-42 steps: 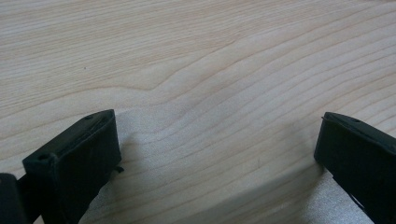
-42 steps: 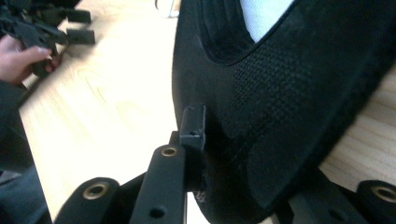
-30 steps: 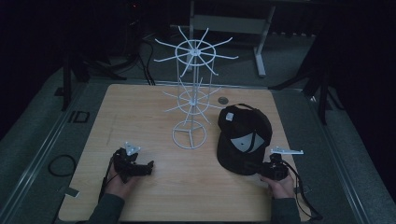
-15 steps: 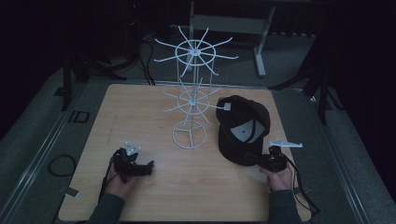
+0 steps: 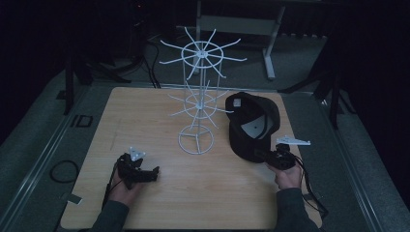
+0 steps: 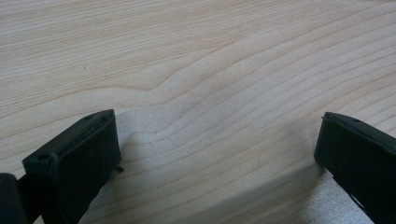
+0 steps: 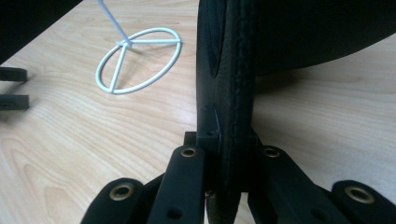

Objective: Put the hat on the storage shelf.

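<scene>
Your right hand-held gripper (image 5: 263,155) is at the near right of the light wooden tabletop (image 5: 145,116). Its jaws are closed on the stitched brim edge of the black fabric baseball cap (image 5: 251,123); the right gripper view shows that edge (image 7: 231,93) standing upright and pinched between them. The cap is raised at an angle with its inside facing you, just right of the white wire display stand with radiating hooks (image 5: 198,92). The stand's ring base (image 7: 138,59) rests on the tabletop, near the cap but apart from it.

Your left hand-held gripper (image 5: 153,173) rests low at the near left of the tabletop, well apart from the stand. Its jaws are spread wide, with bare wood grain (image 6: 210,93) between them and nothing in their hold.
</scene>
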`<state>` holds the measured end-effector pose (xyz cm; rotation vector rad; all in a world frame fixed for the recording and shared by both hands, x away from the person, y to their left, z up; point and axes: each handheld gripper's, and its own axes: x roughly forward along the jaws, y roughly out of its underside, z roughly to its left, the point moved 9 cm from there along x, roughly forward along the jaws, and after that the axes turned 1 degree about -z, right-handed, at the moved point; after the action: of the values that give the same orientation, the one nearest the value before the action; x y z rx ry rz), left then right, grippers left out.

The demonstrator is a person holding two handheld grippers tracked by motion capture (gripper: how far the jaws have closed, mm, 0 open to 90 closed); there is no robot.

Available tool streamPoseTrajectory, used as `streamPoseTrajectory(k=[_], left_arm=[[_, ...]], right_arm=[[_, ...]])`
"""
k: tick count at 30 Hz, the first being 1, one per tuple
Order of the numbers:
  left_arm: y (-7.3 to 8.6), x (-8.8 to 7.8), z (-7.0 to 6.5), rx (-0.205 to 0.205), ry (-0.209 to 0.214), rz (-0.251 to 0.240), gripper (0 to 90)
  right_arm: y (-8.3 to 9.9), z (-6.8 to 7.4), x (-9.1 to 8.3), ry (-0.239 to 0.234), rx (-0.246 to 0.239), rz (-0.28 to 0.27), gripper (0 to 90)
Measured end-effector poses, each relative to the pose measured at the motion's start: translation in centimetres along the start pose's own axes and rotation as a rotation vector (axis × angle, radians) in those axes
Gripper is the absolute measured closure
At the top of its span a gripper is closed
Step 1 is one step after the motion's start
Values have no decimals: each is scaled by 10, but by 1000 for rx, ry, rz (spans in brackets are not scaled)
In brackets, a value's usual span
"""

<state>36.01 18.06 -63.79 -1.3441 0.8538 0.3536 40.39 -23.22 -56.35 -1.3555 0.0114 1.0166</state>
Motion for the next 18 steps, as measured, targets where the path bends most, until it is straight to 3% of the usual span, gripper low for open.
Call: streamPoseTrajectory(k=[7,18], left_arm=[[0,0,0,0,0,-1,2],[0,0,0,-2,0,-1,1]], right_arm=[[-9,-2,5,52,-35,-13,867],[-22,-2,8,94,-56,-40,867]])
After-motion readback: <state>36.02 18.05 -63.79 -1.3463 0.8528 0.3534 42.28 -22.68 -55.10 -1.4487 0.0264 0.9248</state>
